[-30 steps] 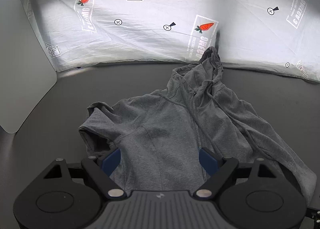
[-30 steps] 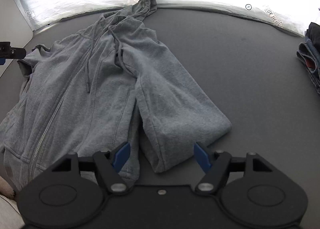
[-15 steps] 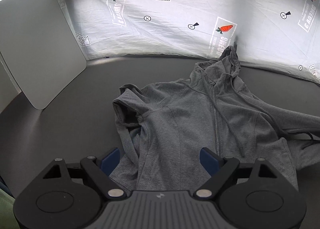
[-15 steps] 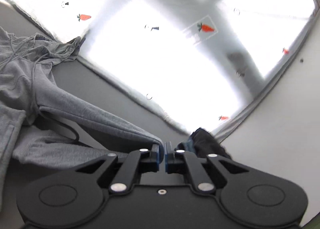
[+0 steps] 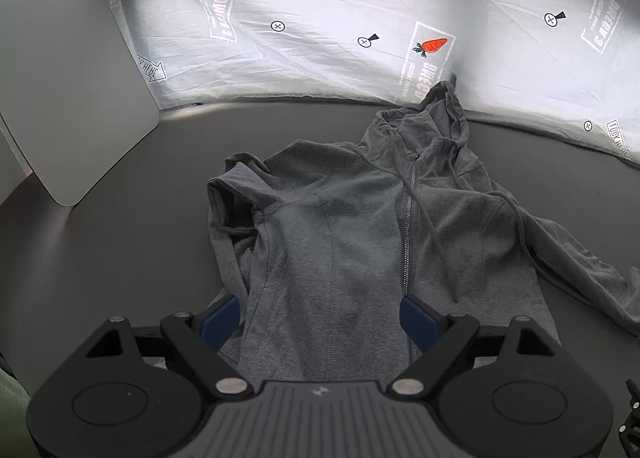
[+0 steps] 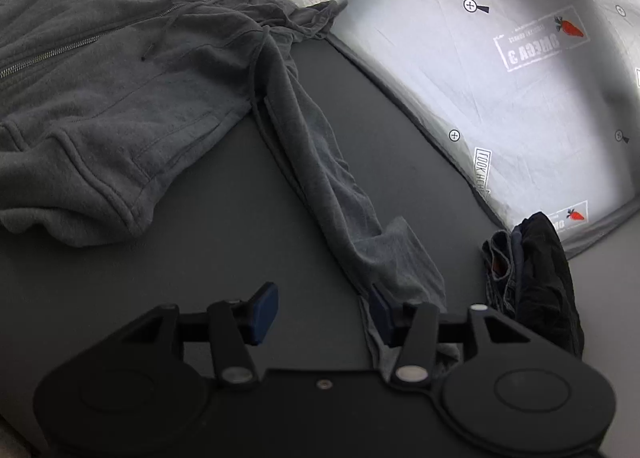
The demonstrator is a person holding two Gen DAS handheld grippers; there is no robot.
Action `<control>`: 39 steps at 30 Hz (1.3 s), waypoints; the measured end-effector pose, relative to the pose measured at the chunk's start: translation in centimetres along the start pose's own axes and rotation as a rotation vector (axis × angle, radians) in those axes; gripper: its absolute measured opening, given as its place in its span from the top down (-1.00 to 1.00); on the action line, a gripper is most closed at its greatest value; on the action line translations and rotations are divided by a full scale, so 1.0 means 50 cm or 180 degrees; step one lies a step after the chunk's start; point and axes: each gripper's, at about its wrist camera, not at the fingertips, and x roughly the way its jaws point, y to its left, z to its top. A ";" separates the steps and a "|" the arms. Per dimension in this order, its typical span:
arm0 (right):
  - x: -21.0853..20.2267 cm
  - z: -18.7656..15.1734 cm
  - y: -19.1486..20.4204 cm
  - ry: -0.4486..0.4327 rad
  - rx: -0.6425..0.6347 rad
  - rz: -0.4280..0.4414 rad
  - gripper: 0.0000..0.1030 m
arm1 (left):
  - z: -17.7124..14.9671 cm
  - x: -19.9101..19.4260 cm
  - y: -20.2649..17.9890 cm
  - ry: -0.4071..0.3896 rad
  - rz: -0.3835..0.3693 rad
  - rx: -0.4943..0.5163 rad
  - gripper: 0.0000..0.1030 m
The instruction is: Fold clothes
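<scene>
Hoodie (image 5: 340, 242) lies zipper-up on the dark table (image 5: 120, 258), hood toward the far edge; left claw (image 5: 320, 322) hovers released over its hem; right claw (image 6: 320, 310), also released, sits at the cuff of the outstretched sleeve (image 6: 320, 145), whose long axis runs away toward the hood, so the right claw is nearer.

The grey zip-up hoodie (image 5: 352, 242) has its hem hidden behind the left gripper (image 5: 320, 322); its sleeve cuff (image 6: 404, 298) disappears behind the right gripper (image 6: 322, 312).
</scene>
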 end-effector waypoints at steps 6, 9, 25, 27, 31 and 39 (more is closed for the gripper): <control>0.103 -0.095 -0.192 0.0482 0.2186 0.0251 -0.28 | -0.020 0.005 -0.041 0.0188 -0.0161 0.0090 -0.70; 0.146 -0.146 -0.230 0.0460 0.3028 0.0379 -0.28 | -0.028 -0.004 -0.072 0.0194 -0.0224 0.0213 -0.71; 0.117 -0.136 -0.328 -0.0018 0.1427 -0.1673 0.94 | -0.051 -0.036 -0.172 0.0153 -0.0269 0.0476 -0.81; 0.111 -0.151 -0.351 -0.0097 0.0699 -0.2347 0.94 | -0.049 -0.034 -0.181 0.0173 -0.0291 0.0509 -0.81; 0.156 -0.224 -0.318 -0.0098 -0.0499 -0.2740 0.94 | -0.053 -0.036 -0.202 0.0177 -0.0327 0.0591 -0.81; 0.172 -0.327 -0.200 0.0429 -0.0434 -0.1791 0.94 | -0.067 -0.045 -0.208 0.0211 -0.0265 0.0645 -0.81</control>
